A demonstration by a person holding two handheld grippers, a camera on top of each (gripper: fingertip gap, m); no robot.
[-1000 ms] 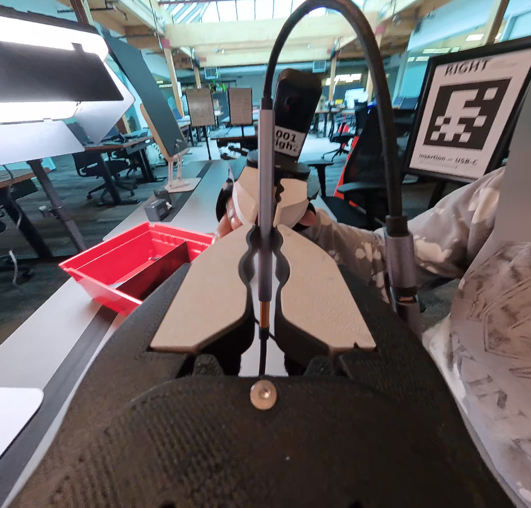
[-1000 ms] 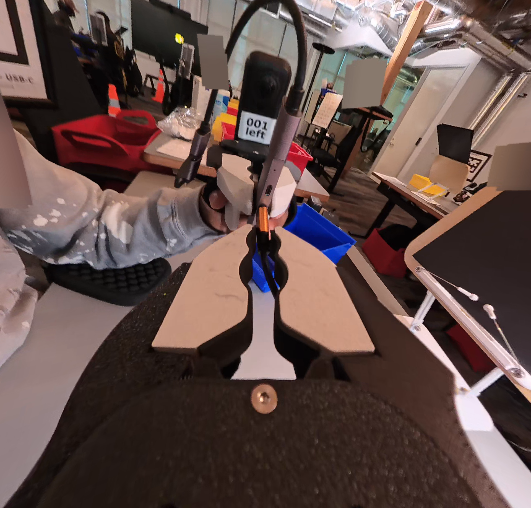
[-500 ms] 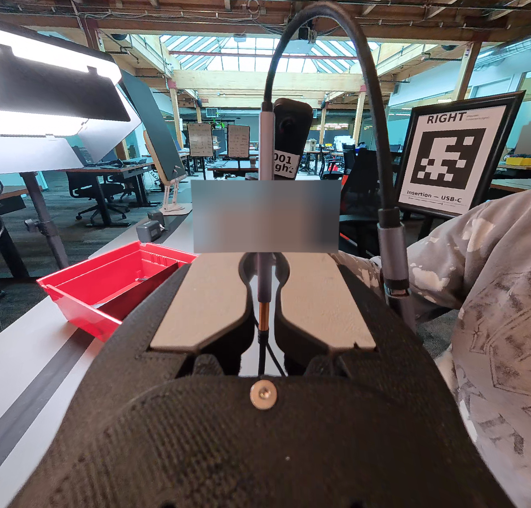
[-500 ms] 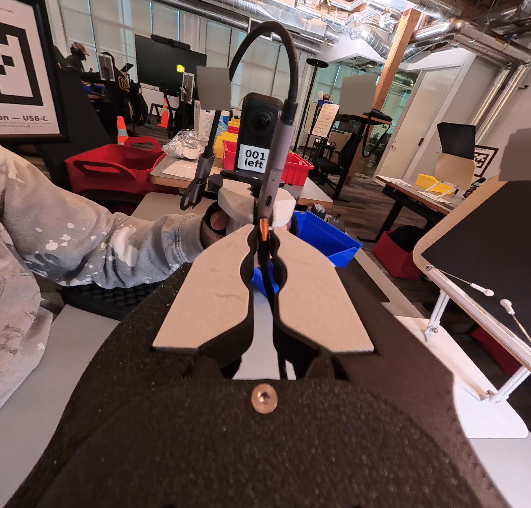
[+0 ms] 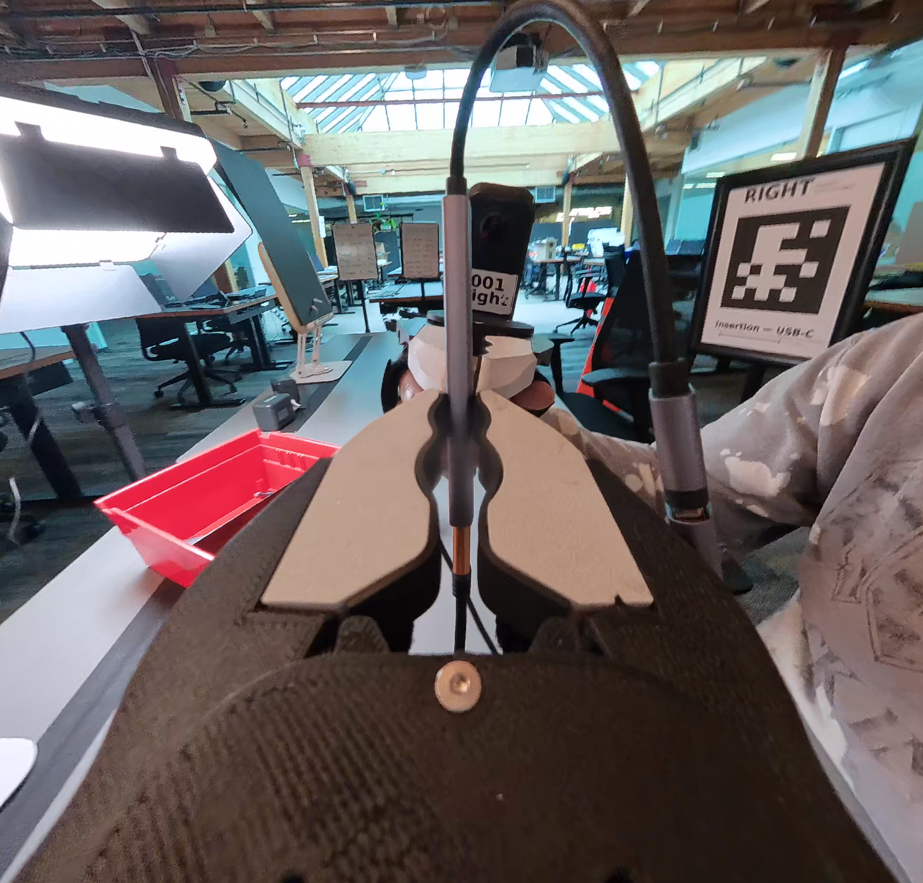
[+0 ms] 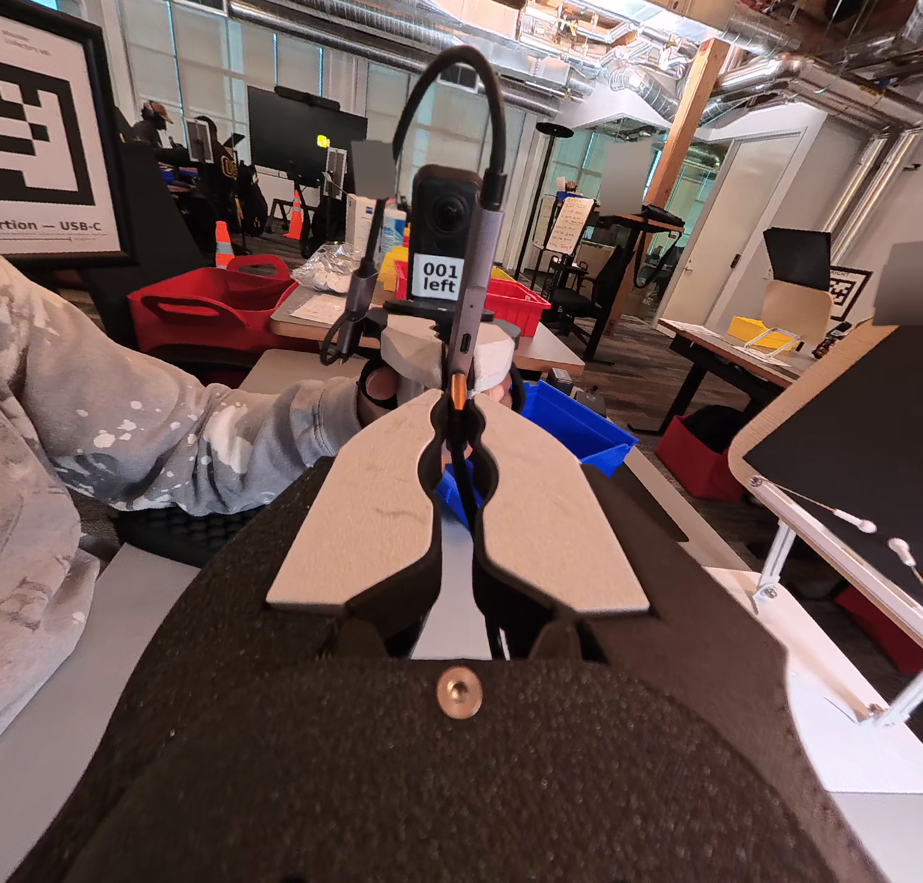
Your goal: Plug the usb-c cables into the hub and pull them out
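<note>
The left gripper (image 5: 458,452) is clamped on the slim grey USB-C hub (image 5: 457,359), held upright with its orange-collared plug (image 5: 460,549) at the bottom. The right gripper (image 6: 457,439) is closed on the black cable (image 6: 462,464) just below that plug. The hub's own short cable (image 5: 574,84) arches over the hub, its grey connector (image 5: 679,454) hanging beside it. A red bin (image 5: 210,499) sits on the grey table (image 5: 65,644), left of the hub.

Left hand-held gripper (image 5: 458,439) and right hand-held gripper (image 6: 458,427) face each other, both clamped.
</note>
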